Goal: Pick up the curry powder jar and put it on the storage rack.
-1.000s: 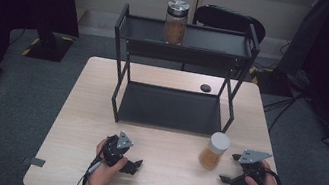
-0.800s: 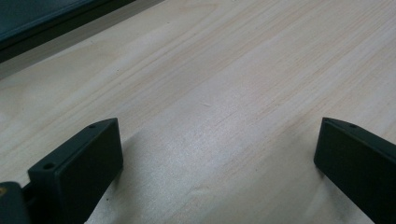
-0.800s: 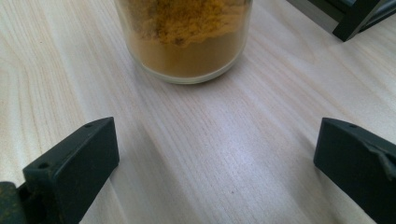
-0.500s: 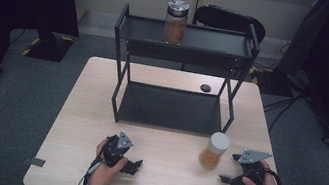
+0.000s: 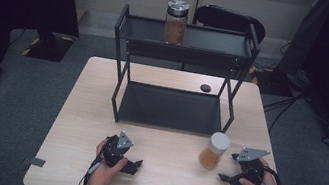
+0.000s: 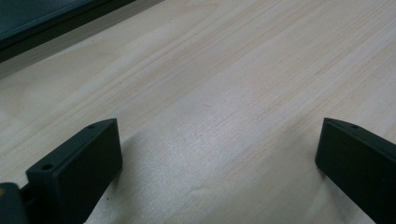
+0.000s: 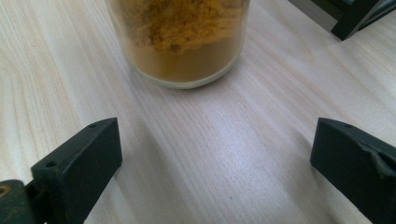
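A pale wooden table [image 5: 99,107] with fine straight grain carries a black metal shelf rack [image 5: 180,70] with 2 flat tiers. On the top tier stands a clear glass jar with a silver lid [image 5: 176,22], holding brown contents. A small dark round object [image 5: 206,88] lies on the table beside the rack's right rear leg.

Near the front right of the table stands a round clear glass jar with a white lid [image 5: 214,150], upright and partly filled with coarse orange-brown powder. The right tongs [image 5: 227,167] rest low on the table just beside it, their 2 blocky matte black jaws spread wide and empty, pointing at the jar's base.

The left tongs [image 5: 136,165] sit at the front left, well apart from the jar, jaws also wide apart over bare wood.
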{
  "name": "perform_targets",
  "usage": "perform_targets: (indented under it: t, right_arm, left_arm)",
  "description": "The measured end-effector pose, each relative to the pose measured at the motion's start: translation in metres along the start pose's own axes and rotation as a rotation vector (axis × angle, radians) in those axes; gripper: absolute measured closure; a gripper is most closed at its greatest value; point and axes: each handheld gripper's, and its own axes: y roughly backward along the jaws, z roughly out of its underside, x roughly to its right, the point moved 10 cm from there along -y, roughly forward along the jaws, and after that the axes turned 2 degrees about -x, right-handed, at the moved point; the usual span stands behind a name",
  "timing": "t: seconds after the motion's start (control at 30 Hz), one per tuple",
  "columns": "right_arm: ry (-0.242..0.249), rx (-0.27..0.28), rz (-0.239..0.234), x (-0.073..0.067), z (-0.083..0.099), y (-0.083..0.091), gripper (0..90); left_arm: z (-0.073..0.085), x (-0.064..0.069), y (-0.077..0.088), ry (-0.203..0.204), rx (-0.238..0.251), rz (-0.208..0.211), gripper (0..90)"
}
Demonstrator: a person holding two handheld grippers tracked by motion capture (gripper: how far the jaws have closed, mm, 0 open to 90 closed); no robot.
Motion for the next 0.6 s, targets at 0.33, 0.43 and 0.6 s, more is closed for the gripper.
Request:
perform_targets:
  t: [0.33, 0.43, 0.6]
  right_arm:
    - [-0.018, 0.028, -0.014, 0.003, -0.008, 0.006, 1.4]
    - [-0.016, 0.038, -0.023, 0.003, -0.011, 0.008, 1.5]
    - [-0.016, 0.051, -0.029, 0.002, -0.017, 0.009, 1.4]
  left_arm:
    - [0.0, 0.0, 0.0, -0.001, -0.001, 0.0, 0.1]
    - [0.0, 0.0, 0.0, 0.0, 0.0, 0.0, 0.1]
    - [0.0, 0.0, 0.0, -0.001, -0.001, 0.0, 0.1]
